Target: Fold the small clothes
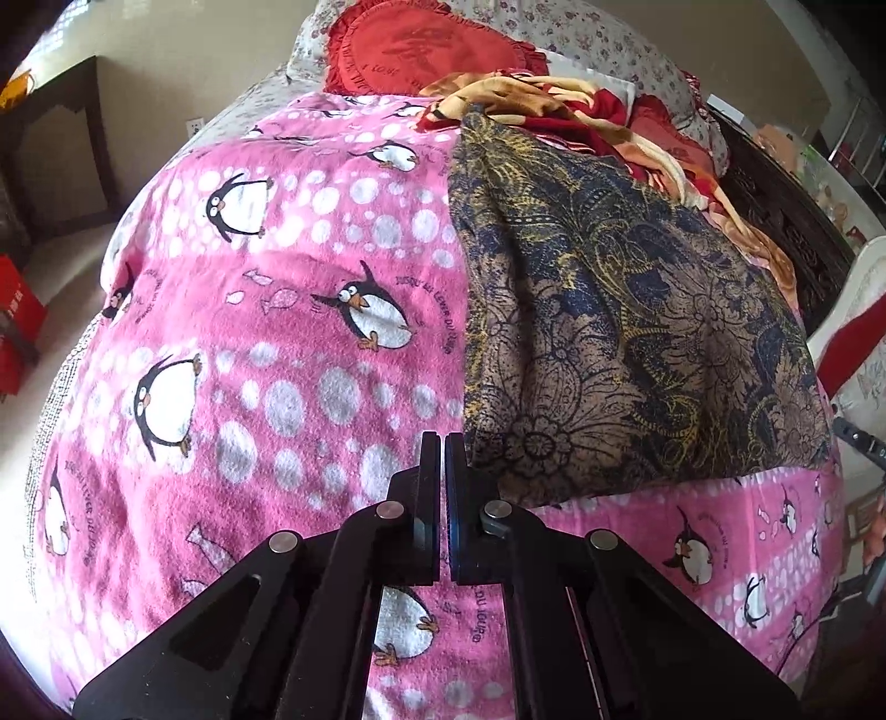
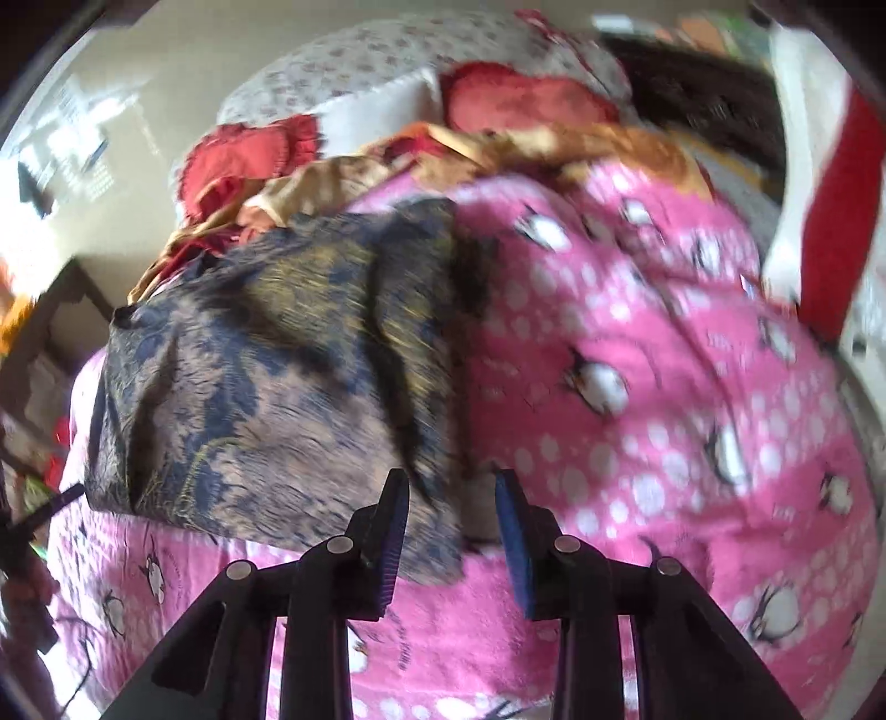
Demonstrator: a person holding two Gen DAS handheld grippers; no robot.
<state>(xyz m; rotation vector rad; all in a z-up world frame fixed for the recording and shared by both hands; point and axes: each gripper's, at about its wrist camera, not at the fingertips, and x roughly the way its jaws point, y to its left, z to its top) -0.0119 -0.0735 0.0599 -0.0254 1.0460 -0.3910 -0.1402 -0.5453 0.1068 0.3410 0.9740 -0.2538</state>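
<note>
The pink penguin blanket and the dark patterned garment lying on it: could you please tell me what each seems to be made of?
The pink penguin blanket looks like soft fleece or flannel: its surface is fuzzy and matte, with slightly blurred print edges. The dark patterned garment looks like thin woven cloth, possibly cotton: flat, matte, crisp printed lines, soft shallow creases. The exact fibre cannot be told.

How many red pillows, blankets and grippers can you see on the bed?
Red pillows: 2
Blankets, one pink with penguins, one orange and red and crumpled: 2
Patterned brown and blue cloth: 1
Grippers, left and right: 2
Total: 7
</note>
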